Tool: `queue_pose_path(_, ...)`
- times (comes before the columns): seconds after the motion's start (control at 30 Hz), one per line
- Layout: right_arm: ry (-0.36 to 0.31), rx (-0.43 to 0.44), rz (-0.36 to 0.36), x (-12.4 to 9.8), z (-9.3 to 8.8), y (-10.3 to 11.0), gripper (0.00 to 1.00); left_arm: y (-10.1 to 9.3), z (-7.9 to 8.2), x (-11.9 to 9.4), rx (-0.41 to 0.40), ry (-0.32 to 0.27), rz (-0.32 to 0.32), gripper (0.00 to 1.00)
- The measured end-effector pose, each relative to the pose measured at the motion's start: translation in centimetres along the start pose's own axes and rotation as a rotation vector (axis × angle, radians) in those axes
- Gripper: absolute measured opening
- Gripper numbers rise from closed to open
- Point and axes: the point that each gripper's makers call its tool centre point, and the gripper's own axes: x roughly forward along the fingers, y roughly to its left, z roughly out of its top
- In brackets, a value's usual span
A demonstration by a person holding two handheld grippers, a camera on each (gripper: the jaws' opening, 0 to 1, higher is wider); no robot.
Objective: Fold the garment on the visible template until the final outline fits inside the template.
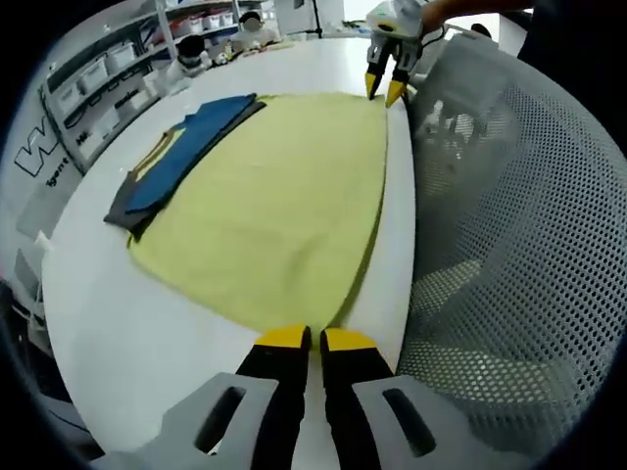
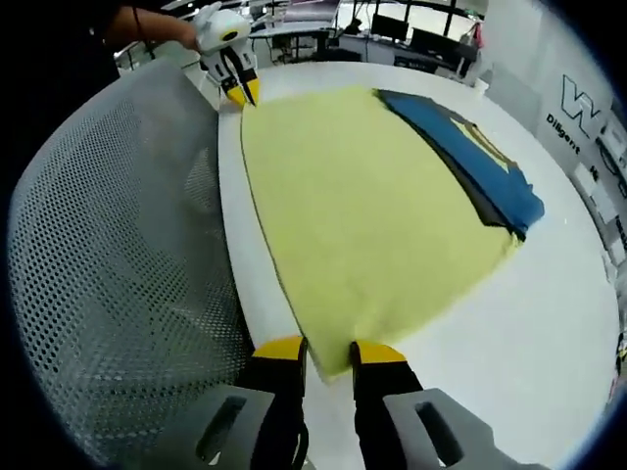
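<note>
A large yellow garment [image 1: 284,196] [image 2: 372,206] lies flat on the white table [image 1: 127,333] [image 2: 549,343]. Along its far side a folded blue garment [image 1: 191,147] [image 2: 480,162] rests on a dark grey piece [image 1: 125,211] [image 2: 460,171], partly tucked under the yellow edge. My left gripper [image 1: 315,339] [image 2: 241,92] is shut on one near corner of the yellow garment. My right gripper [image 2: 328,350] [image 1: 384,88] stands open, with the other near corner of the yellow cloth lying between its jaws.
A grey mesh chair back [image 1: 519,215] [image 2: 108,245] presses against the table's near edge, beside both grippers. Shelves with bins [image 1: 98,78] stand beyond the table. A person's hand [image 2: 147,24] holds the left gripper. Desks with monitors [image 2: 392,29] stand farther off.
</note>
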Motion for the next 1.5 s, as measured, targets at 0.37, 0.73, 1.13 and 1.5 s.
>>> queue_pose_path(0.37, 0.03, -0.031, -0.027, 0.2, 0.1, -1.0, 0.0, -0.2, 0.0, 0.0, 0.013, 0.029, 0.002, 0.03)
queue_pose_path(0.73, 0.013, 0.048, -0.024, 0.2, 0.1, -0.9, 0.0, -0.2, -0.2, -0.1, -0.047, 0.011, 0.009, 0.03)
queue_pose_path(1.13, 0.033, 0.035, -0.009, 0.2, 0.1, -1.0, 0.0, -0.1, -0.1, 0.0, -0.043, 0.03, 0.008, 0.03)
queue_pose_path(1.5, 0.018, 0.068, -0.009, -0.4, 0.6, -1.2, 0.0, 0.0, 0.0, 0.1, -0.08, 0.049, -0.022, 0.03)
